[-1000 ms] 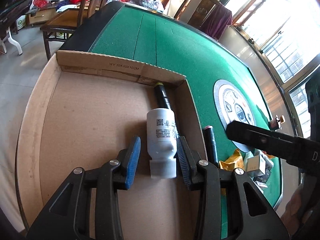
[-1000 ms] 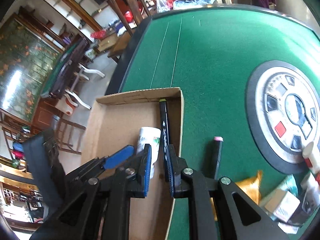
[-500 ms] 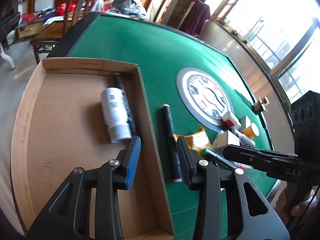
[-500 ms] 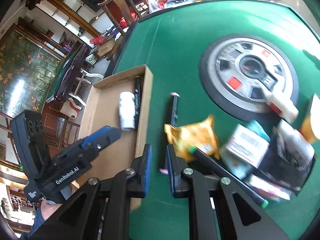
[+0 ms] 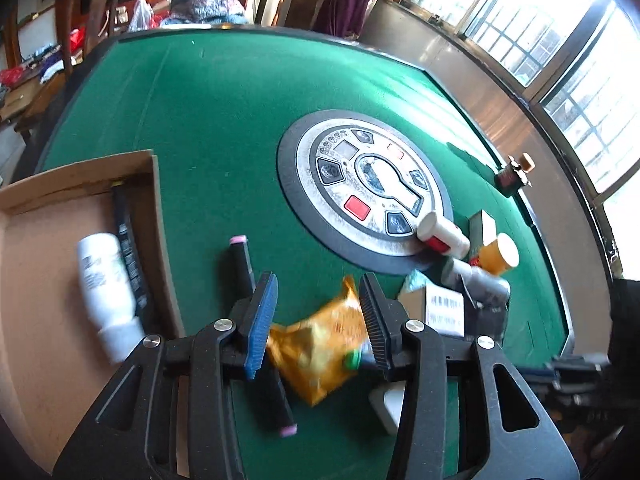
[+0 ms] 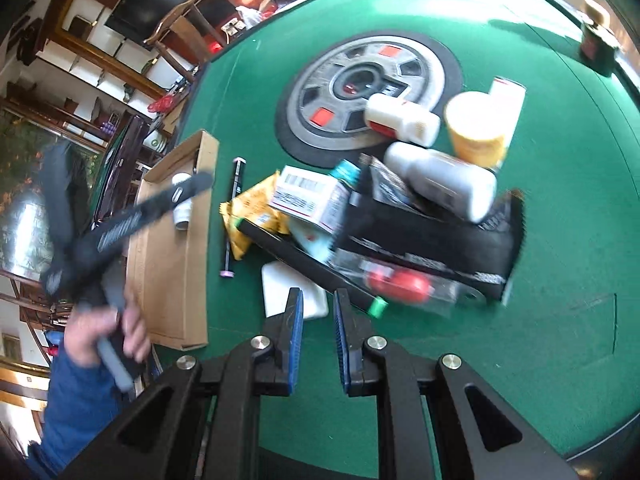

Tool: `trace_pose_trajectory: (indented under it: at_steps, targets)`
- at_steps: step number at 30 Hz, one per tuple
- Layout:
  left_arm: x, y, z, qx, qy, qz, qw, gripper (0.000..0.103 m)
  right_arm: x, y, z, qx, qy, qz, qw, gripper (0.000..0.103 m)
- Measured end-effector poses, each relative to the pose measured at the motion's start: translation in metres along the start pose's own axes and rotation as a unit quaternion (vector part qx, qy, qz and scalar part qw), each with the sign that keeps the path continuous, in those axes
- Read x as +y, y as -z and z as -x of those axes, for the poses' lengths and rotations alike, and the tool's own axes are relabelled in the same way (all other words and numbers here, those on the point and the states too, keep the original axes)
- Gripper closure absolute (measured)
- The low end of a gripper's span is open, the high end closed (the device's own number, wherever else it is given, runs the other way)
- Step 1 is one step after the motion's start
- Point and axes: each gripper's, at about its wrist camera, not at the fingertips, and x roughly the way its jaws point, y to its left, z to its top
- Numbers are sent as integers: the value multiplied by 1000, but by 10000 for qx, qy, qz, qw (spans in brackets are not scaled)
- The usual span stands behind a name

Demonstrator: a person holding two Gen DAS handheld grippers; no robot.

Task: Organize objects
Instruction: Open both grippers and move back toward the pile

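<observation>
A cardboard box (image 5: 156, 216) sits on the green table's left side, holding a white bottle (image 5: 104, 276) and a black pen (image 5: 128, 248). My left gripper (image 5: 316, 312) hovers right of the box, over a yellow snack packet (image 5: 316, 356). Its jaws are opening and the pads press on nothing. A black marker with pink ends (image 5: 242, 264) lies just left of the packet. My right gripper (image 6: 318, 312) is shut and empty, above a flat white pad (image 6: 288, 284) at the near edge of the pile. The right wrist view also shows the box (image 6: 200, 208) and left gripper (image 6: 196, 184).
A round control panel (image 5: 368, 184) fills the table's centre. The pile holds a barcode box (image 6: 308, 196), a black packet (image 6: 440, 236), white bottles (image 6: 440, 184), an orange cup (image 6: 476, 128) and a green-capped marker (image 6: 320, 268). A small dark bottle (image 5: 514, 174) stands near the far edge.
Both grippers swung right, away from the box and over the pile. The white bottle, earlier between the left jaws, now lies in the box behind them. The left jaws stand wider.
</observation>
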Motion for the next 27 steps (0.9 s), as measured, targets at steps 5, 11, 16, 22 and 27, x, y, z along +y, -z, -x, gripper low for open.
trace_pose_trajectory:
  at_steps: [5,11,16,22,27]
  targets:
    - [1,6,-31,613,238,268,9975,61,-7,5,12,-24,7,102,9999,89]
    - [-7,56,-17,962,636,436,9924,52,-20,10,19,-17,8,83,10000,89]
    - [-12,95,13,907,1039,660,9882,51,-26,13,18,49,-47,86,9999,88]
    - [-19,99,17,871,746,718,9908,51,-23,11,9,175,-111,152,9997,88]
    - [-29,84,-4,1066,556,806,9895,41,-17,9,6,202,-159,271,9993,88]
